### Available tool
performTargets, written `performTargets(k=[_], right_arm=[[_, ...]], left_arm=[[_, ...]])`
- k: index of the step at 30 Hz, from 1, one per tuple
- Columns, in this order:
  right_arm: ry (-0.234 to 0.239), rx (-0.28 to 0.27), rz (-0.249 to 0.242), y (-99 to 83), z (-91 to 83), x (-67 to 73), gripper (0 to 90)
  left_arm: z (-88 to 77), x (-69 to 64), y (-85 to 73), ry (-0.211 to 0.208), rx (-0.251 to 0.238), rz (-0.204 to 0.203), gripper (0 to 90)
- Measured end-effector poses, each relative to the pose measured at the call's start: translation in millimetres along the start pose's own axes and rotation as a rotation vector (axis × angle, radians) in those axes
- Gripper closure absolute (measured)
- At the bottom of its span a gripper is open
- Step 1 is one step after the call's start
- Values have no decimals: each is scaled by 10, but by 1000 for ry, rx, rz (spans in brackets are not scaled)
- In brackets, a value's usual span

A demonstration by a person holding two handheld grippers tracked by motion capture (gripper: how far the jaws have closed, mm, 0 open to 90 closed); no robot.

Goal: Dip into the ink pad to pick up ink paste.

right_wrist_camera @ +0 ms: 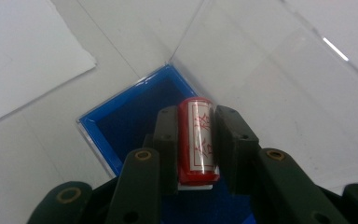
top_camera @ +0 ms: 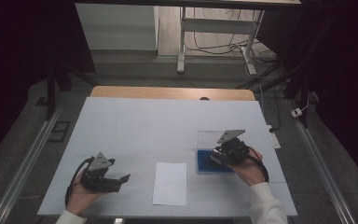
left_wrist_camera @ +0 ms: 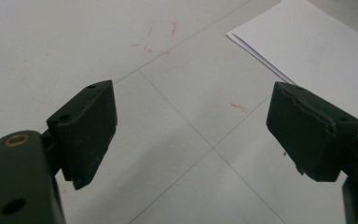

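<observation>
At the left, our left gripper (top_camera: pixel 121 179) waits with its jaws released over the bare counter (top_camera: pixel 121 126). In the middle, the white paper sheet (top_camera: pixel 169 183) has no stamp mark that we can see. At the right, our right gripper (right_wrist_camera: pixel 196 140) is grasping the red stamp (right_wrist_camera: pixel 197 140) above the blue ink pad box (right_wrist_camera: pixel 121 121). We judge the inking is in hand; pressing on the sheet remains.

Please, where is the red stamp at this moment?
The red stamp is clamped between the right gripper jaws, over the blue ink pad. In the high view this is right of the white paper sheet.
</observation>
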State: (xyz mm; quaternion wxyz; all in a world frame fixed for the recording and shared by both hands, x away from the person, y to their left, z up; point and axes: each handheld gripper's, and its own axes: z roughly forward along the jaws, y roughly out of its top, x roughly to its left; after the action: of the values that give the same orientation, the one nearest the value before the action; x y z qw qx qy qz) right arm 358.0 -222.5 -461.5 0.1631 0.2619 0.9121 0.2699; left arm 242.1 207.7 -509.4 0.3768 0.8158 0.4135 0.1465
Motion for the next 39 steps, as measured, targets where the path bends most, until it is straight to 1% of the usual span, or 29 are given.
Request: performTargets(k=[6, 11, 19, 29, 34, 39], right_arm=[[2, 0, 6, -5, 4, -2, 705], [0, 4, -2, -5, 7, -2, 705], [-9, 22, -4, 2, 11, 8, 705], [-29, 52, -24, 38, 22, 47, 705], [-25, 55, -14, 34, 24, 34, 705], [-24, 58, -14, 38, 28, 33, 705]], left_arm=[[1, -3, 0, -1, 1, 0, 167], [-1, 0, -1, -1, 1, -1, 167], [-3, 1, -1, -2, 3, -1, 167], [-8, 3, 0, -3, 3, -1, 167], [-4, 3, 0, -2, 6, 0, 167], [-2, 3, 0, -3, 8, 2, 167]])
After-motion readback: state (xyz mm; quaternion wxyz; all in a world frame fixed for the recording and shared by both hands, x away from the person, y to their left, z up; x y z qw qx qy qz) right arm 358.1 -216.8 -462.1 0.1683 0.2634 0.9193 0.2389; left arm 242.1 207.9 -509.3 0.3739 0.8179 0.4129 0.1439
